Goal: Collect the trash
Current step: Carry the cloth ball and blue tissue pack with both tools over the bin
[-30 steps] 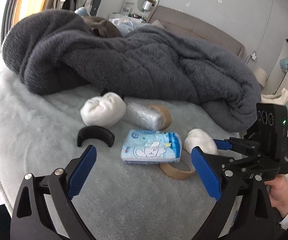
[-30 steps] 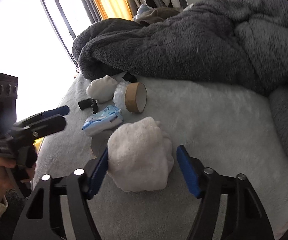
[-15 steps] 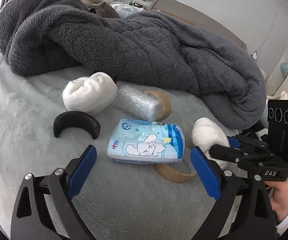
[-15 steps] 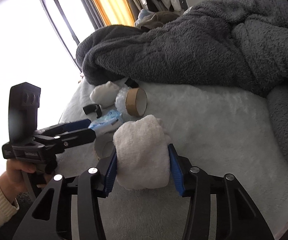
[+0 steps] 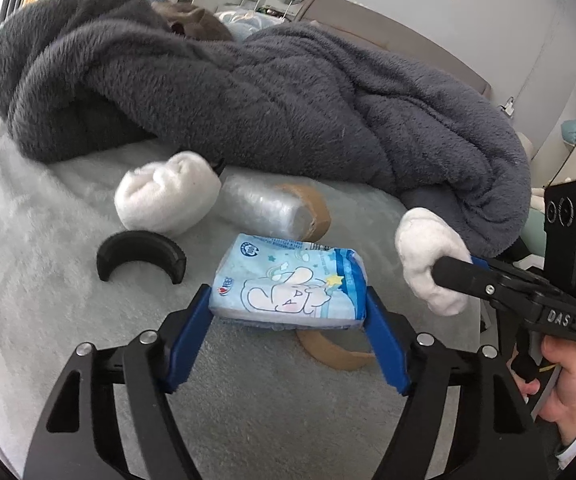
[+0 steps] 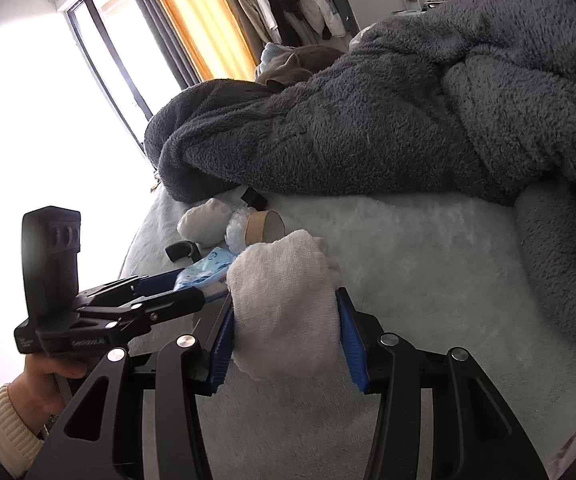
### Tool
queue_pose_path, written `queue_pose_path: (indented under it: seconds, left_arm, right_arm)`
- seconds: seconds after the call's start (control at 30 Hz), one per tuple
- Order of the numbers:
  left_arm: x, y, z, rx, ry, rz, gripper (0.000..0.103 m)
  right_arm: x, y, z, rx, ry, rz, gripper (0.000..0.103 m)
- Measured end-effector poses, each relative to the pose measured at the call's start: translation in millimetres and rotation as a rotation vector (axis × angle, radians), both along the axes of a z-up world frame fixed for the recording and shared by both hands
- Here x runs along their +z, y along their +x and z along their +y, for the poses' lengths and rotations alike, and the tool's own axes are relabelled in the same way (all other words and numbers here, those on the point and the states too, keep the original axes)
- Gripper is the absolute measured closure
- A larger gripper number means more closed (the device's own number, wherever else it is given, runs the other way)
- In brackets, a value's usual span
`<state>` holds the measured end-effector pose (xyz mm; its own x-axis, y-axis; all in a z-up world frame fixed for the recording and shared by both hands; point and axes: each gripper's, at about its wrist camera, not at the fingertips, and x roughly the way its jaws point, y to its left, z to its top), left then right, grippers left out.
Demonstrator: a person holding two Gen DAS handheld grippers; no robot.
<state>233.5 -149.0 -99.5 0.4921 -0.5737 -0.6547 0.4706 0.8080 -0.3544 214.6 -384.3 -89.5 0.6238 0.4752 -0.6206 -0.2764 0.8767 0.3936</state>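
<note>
Tissue pack (image 5: 288, 284) clamped in left tool (image 5: 288, 334); right tool (image 6: 286, 338) grips white wad (image 6: 284, 300).

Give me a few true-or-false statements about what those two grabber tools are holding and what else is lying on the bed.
1. The left gripper is clamped on the blue tissue pack. True.
2. The right gripper is open with nothing in it. False: it is shut on a white rolled cloth.
3. A second white cloth bundle lies on the bed near the grey blanket. True.
4. The black curved piece sits on top of the tissue pack. False: it lies on the bed beside the pack, apart from it.
5. The plastic-wrapped roll is standing upright. False: it lies on its side.
</note>
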Motion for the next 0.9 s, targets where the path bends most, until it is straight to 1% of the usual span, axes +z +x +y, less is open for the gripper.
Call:
queue_pose_path:
  seconds: [0.13,0.2,0.33,0.4,0.5,0.73,0.83,0.9]
  left_arm:
    - [12.4,-9.5,4.5,0.009,0.028,-0.046,0.027]
    - [17.6,-14.3,9.5,0.027,0.043,-0.070,0.028]
    - [31.0,-20.2,18.7,0.064,0.047,-0.113,0.028]
    - [36.7,-24.1,24.7,0.082,0.061,-0.138,0.028]
    - [44.0,-30.1,35.2,0.116,0.080,-0.162,0.028]
    - [53.3,-42.3,69.6,0.202,0.119,-0.184,0.028]
    - [54.5,-46.0,87.4,0.232,0.118,-0.176,0.028]
    - [52.1,-47.7,98.2,0.256,0.131,-0.174,0.028]
  right_arm:
    - [4.6,0.5,9.0,0.008,-0.015,-0.002,0.055]
    - [7.5,0.5,13.5,0.011,-0.024,-0.002,0.055]
    - [14.3,-0.6,21.0,0.013,-0.044,-0.010,0.055]
    - [18.7,-2.1,25.5,0.012,-0.065,-0.020,0.055]
    - [24.3,-2.9,34.2,0.021,-0.069,-0.025,0.055]
    - [39.9,-6.3,64.9,0.056,-0.089,-0.048,0.055]
    - [47.1,-9.2,81.8,0.073,-0.110,-0.063,0.055]
    - [51.3,-10.1,93.1,0.085,-0.117,-0.070,0.055]
